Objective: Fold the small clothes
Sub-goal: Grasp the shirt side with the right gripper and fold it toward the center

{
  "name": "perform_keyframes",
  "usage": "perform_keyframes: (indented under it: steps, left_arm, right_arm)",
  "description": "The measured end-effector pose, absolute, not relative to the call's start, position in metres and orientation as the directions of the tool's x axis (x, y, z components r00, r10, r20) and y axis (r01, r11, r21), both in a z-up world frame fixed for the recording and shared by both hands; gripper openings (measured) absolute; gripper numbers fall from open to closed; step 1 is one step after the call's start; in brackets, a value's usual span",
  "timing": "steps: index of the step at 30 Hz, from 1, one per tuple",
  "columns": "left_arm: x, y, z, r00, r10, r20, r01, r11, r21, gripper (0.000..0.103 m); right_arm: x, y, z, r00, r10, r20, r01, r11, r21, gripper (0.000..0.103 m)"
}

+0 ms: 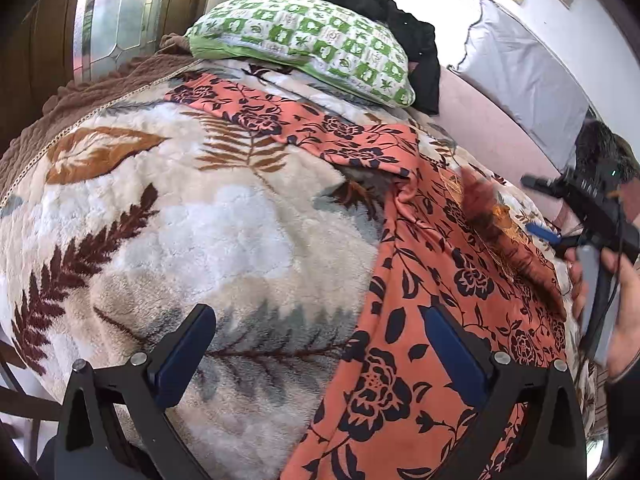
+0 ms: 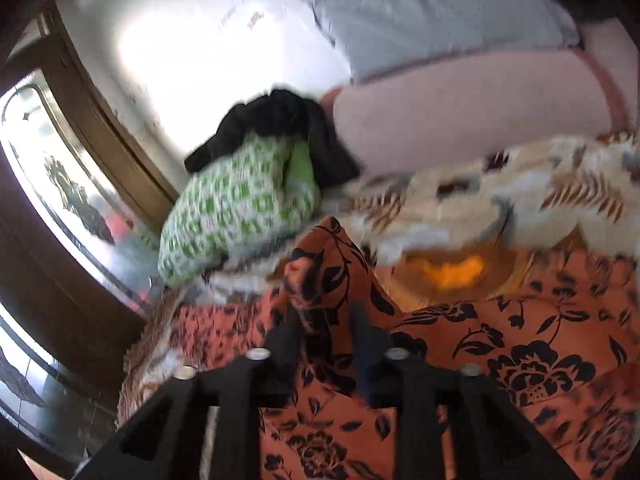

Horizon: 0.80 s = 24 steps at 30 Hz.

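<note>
One orange floral garment point(image 1: 420, 360) lies spread across the right side of one leaf-print blanket point(image 1: 200, 220), a leg trailing far left. Your left gripper point(image 1: 316, 314) hangs released, jaws wide, the right finger above the garment's near edge. Your right gripper point(image 2: 324, 312) shows fingers close about a raised fold in its own blurred view, yet spread in the left view; its hold cannot be told. At the far end lie one green-checked pillow point(image 1: 312, 44) and one black clothing heap point(image 1: 400, 12).
</note>
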<state>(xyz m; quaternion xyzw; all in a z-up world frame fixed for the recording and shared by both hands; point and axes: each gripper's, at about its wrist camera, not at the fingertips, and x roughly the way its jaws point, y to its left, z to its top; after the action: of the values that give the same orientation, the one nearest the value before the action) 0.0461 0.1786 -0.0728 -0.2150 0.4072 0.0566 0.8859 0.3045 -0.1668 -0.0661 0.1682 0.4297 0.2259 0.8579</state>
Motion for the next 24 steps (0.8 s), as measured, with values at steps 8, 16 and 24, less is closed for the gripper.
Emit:
perform_keyframes:
  steps: [8,16,24]
  left_arm:
    - [0.051,0.166,-0.076,0.657,-0.096,-0.748,-0.24,0.914,-0.328,0.103]
    - [0.06,0.146,-0.081,0.619,-0.136,-0.774,-0.191,0.929,-0.316,0.103]
    - [0.081,0.166,-0.074,0.611,-0.195,-0.767,-0.233,0.882,-0.41,0.103]
  right_arm:
    - [0.275,-0.254,-0.087,0.591,0.479,-0.65,-0.106,0.844,0.526,0.093]
    - [0.302,-0.428,-0.157,0.587,0.448,-0.674,0.265,0.681,0.683,0.096]
    - [0.302,-0.439,-0.121,0.704,0.491,-0.513,0.071,0.67,0.739,0.101]
